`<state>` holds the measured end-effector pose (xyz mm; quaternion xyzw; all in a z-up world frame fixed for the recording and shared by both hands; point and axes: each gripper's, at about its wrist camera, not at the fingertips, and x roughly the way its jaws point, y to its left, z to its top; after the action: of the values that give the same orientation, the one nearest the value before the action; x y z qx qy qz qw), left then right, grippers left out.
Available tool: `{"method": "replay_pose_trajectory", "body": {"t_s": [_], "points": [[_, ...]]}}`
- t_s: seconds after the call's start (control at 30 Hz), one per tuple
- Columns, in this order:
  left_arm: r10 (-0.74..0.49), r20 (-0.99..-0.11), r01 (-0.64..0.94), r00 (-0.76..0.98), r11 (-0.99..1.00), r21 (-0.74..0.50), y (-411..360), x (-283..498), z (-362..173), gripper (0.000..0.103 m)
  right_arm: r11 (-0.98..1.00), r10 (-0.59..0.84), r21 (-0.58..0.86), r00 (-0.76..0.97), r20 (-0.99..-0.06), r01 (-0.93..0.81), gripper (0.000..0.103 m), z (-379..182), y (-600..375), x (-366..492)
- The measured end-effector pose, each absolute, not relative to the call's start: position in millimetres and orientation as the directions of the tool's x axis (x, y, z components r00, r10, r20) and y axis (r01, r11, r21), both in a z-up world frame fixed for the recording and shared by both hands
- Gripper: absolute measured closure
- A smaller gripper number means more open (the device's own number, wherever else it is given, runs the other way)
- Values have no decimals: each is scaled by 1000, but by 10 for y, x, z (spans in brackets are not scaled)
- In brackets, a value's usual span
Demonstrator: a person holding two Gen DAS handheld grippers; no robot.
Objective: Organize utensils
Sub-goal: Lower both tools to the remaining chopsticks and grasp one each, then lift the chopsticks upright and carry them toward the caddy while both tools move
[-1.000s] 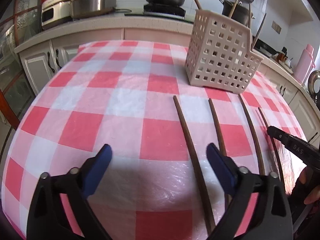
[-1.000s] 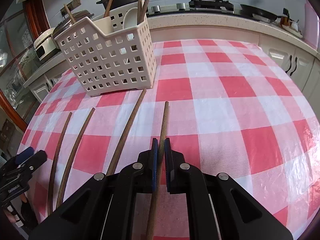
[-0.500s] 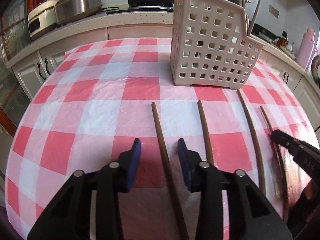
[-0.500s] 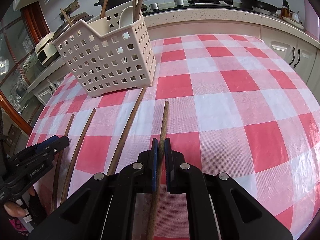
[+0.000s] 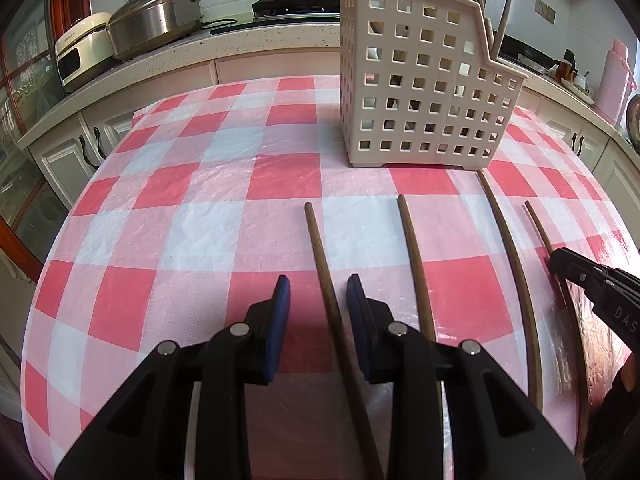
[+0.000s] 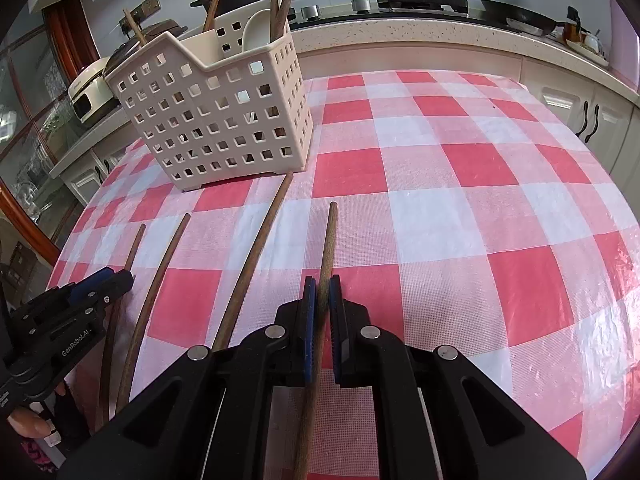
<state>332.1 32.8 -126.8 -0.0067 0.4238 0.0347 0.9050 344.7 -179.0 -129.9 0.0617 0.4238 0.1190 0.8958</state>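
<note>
Several brown wooden chopsticks lie side by side on the red-and-white checked tablecloth (image 5: 200,200). My left gripper (image 5: 318,292) straddles the leftmost chopstick (image 5: 314,236); its jaws are closing, the stick lies near the right blue pad (image 5: 354,300), and the left pad stands clear of it. My right gripper (image 6: 322,284) is shut on the rightmost chopstick (image 6: 330,236), which rests on the cloth. Beyond the sticks stands a beige perforated utensil basket (image 5: 424,92) (image 6: 216,120) holding upright chopsticks and a white spoon (image 6: 256,34).
Two more chopsticks (image 6: 262,240) (image 6: 168,248) lie between the grippers. A kitchen counter (image 5: 224,44) with cookers, pots and a stove runs behind the table. White cabinets (image 6: 580,116) stand below it. A pink flask (image 5: 614,76) is at far right.
My left gripper moved to the right over the leftmost chopstick, and its jaws narrowed from wide open to close around it. The right gripper stayed shut on its chopstick, unmoved.
</note>
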Motion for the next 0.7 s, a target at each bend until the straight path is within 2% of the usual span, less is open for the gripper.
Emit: {"method": "replay_pose_trajectory", "body": {"t_s": [0.17, 0.2, 0.23, 0.4, 0.5, 0.7], "points": [[54, -767, -76, 639, 997, 6, 344, 3322, -1268, 83, 970, 245, 184, 615, -750, -162, 96, -1293, -1757, 3441], [53, -767, -77, 639, 997, 5, 349, 3319, -1267, 86, 971, 239, 176, 616, -751, -162, 96, -1291, -1747, 3437], [55, -767, -81, 640, 997, 4, 355, 3319, -1266, 95, 972, 233, 169, 616, -752, -162, 96, -1291, -1740, 3438], [30, -766, -84, 642, 996, -31, 419, 3309, -1260, 96, 970, 243, 173, 615, -750, -173, 96, -1288, -1742, 3435], [-1, -768, -82, 641, 994, -70, 462, 3271, -1239, 97, 962, 273, 202, 640, -718, -184, 96, -1238, -1789, 3386], [-13, -719, -76, 695, 993, -91, 501, 3050, -965, 97, 955, 297, 209, 682, -668, -212, 97, -1084, -1751, 3196]]}}
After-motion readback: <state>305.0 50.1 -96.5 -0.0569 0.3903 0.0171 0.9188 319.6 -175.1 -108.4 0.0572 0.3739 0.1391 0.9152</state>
